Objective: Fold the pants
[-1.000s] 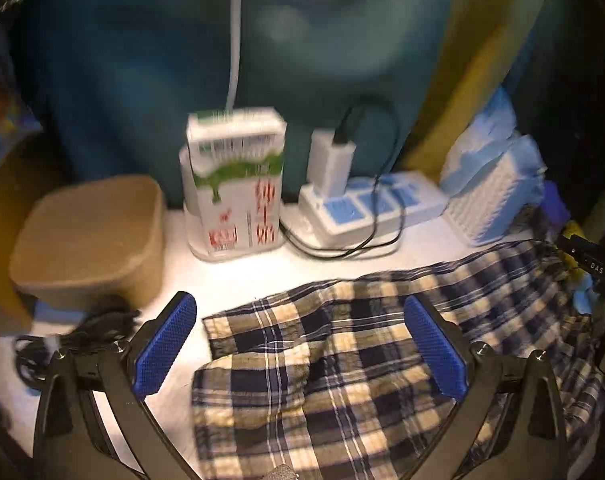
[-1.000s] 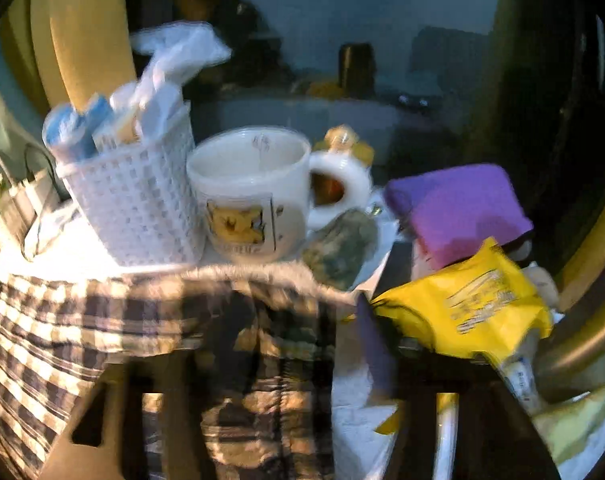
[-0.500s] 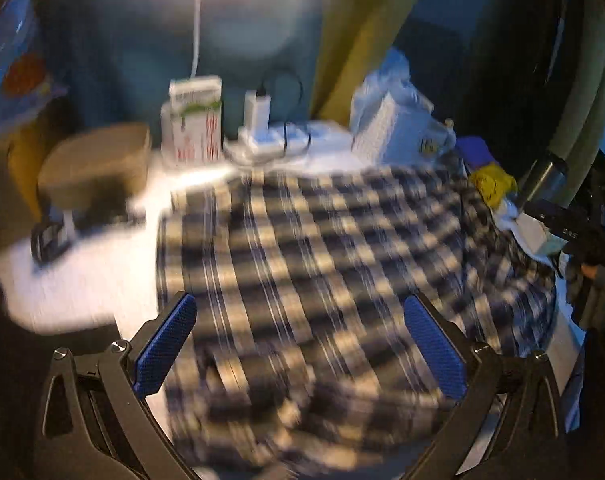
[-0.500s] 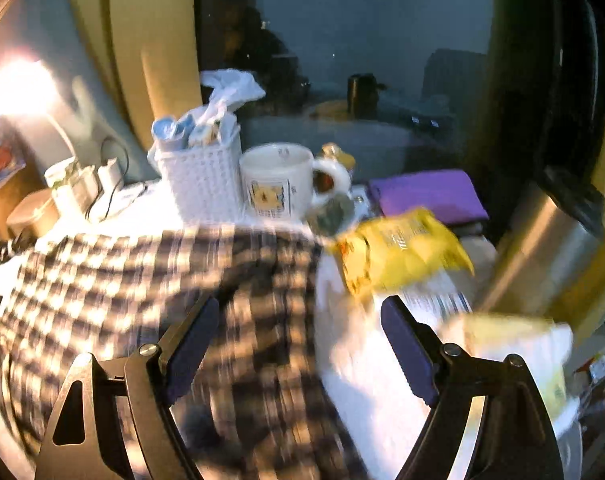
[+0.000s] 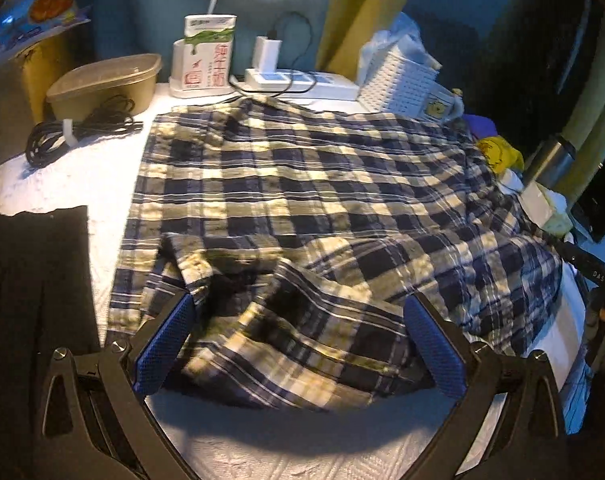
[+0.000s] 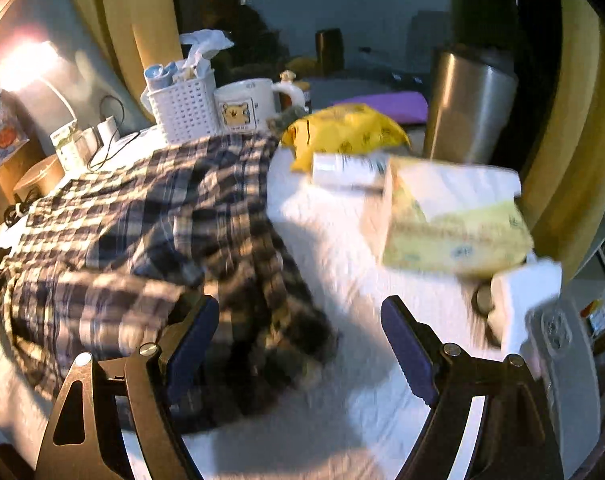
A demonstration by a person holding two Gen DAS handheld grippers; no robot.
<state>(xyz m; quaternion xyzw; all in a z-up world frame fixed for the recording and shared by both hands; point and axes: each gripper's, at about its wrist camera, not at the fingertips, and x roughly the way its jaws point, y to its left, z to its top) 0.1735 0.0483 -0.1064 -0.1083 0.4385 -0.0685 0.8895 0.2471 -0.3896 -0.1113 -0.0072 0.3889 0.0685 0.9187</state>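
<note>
The navy-and-cream plaid pants (image 5: 302,200) lie spread across the white table cover (image 5: 102,176), rumpled along the near edge. My left gripper (image 5: 298,344) is open and empty, its blue pads above the pants' near folded edge. The pants also show in the right wrist view (image 6: 142,220), bunched at their right end. My right gripper (image 6: 300,344) is open and empty, above that bunched end and the bare cover (image 6: 342,248).
Along the back stand a brown lidded container (image 5: 106,80), a coiled black cable (image 5: 78,128), a carton (image 5: 206,60), a power strip (image 5: 294,80) and a white basket (image 5: 398,76). At the right are a mug (image 6: 246,104), yellow bag (image 6: 342,132), steel tumbler (image 6: 466,112) and tissue box (image 6: 454,220).
Both grippers have pulled back and up from the far side of the table. The pants now lie spread out in full view. The right gripper's fingers have come clear of the cloth.
</note>
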